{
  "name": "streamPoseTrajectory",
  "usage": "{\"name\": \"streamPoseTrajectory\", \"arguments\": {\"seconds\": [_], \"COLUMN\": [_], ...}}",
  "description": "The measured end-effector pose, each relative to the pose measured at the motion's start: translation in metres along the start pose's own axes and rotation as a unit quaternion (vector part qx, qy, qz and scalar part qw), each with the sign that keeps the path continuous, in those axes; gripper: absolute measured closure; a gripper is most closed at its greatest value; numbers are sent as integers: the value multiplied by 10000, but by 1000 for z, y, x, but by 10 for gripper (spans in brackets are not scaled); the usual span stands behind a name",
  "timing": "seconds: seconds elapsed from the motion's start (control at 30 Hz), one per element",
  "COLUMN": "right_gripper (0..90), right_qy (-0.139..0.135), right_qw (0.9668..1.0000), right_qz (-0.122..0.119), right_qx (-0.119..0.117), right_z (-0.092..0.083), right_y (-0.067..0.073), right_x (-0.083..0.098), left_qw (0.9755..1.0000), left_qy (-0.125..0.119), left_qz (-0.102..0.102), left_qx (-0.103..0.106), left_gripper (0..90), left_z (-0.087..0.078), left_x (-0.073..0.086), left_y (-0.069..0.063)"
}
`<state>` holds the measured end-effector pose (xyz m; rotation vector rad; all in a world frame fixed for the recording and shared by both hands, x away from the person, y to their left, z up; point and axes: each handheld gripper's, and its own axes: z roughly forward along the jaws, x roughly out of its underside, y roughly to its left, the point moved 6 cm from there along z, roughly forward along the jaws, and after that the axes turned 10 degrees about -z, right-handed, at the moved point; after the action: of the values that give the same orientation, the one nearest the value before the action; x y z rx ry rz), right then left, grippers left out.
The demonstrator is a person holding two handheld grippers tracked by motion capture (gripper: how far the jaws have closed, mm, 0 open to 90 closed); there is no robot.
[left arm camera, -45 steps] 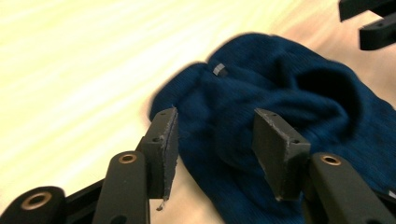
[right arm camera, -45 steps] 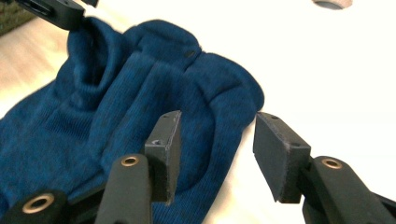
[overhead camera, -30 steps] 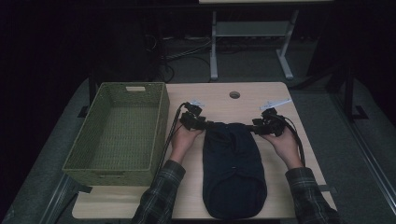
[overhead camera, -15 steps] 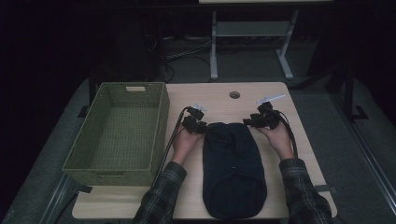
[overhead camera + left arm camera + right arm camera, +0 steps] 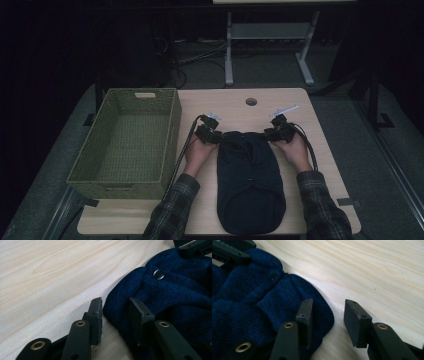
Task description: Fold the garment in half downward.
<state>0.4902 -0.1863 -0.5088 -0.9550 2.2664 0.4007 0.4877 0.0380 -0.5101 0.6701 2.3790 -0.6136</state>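
A navy knitted garment (image 5: 250, 185) lies flat and lengthwise on the desk (image 5: 235, 107), rounded at the near end, bunched in soft folds at the far end, with a metal snap button (image 5: 158, 274) near that edge.

The garment (image 5: 250, 185) lies flat on the table (image 5: 235, 102), right of the basket (image 5: 127, 142), which sits along the table's left edge. The left gripper (image 5: 214, 136) is at the garment's far left corner, the right gripper (image 5: 274, 133) at its far right corner. A hole (image 5: 251, 101) lies beyond them.
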Motion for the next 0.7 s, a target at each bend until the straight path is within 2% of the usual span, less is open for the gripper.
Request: {"name": "streamPoseTrajectory", "arguments": {"seconds": [0.07,0.17,0.33,0.57,0.7], "right_gripper": [612,727,830,867,869], "right_qy": [8,49,36,188,91], "right_qw": [10000,10000,9999,9994,9993], "right_qz": [8,-42,-7,-226,-254], "right_qx": [-11,-59,-106,171,254], "right_z": [0,1,1,0,-5], "right_y": [0,4,5,8,6], "right_x": [0,0,-1,-5,-10], "left_qw": [10000,10000,9999,9999,10000], "left_qy": [11,24,64,92,-30], "left_qz": [6,-10,-42,-7,-66], "left_qx": [6,51,137,66,65], "left_gripper": [652,683,762,811,814], "left_z": [0,0,0,-3,-8], "left_x": [0,0,1,0,-5], "left_y": [0,-1,-2,-3,-2]}}
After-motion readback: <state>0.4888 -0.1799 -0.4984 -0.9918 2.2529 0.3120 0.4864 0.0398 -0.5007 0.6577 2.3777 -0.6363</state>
